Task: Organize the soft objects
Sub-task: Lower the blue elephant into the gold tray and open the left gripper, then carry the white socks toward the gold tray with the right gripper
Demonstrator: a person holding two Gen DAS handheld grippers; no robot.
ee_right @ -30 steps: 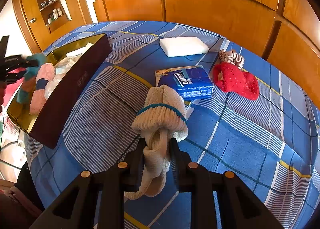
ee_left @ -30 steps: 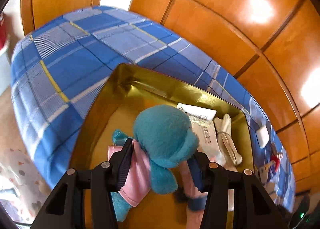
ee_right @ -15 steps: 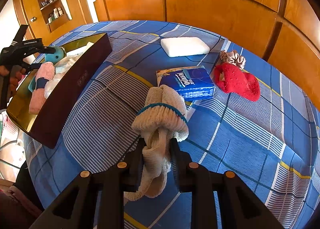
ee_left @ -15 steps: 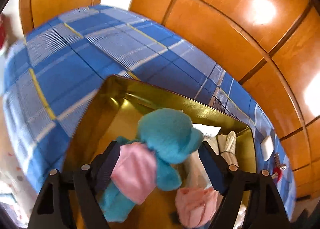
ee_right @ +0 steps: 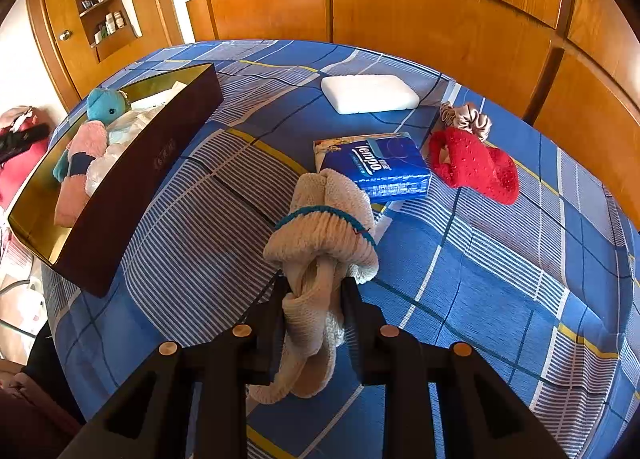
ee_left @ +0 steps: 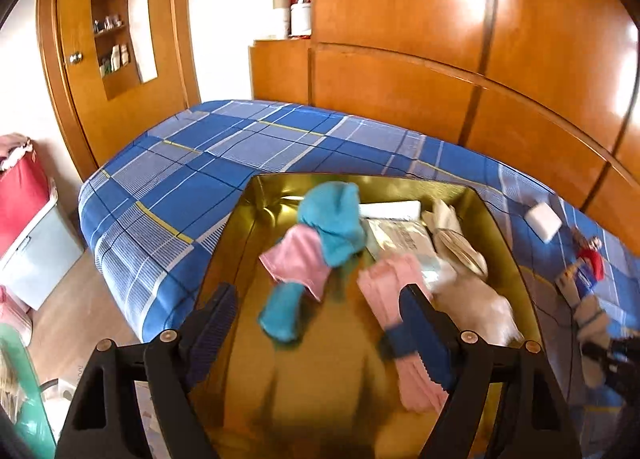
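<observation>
Centre frame, a teal plush toy [ee_left: 332, 219] in a pink dress lies inside the gold-lined box [ee_left: 240, 227]; the left gripper [ee_left: 320, 323] gapes empty above it, while the right gripper [ee_right: 314, 299] pinches a cream knitted sock [ee_right: 324, 235] over the plaid bed [ee_right: 480, 279].

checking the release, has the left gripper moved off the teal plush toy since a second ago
Yes. The left gripper has opened and pulled back; the teal plush toy now lies free in the gold box, farther from the fingers.
</observation>
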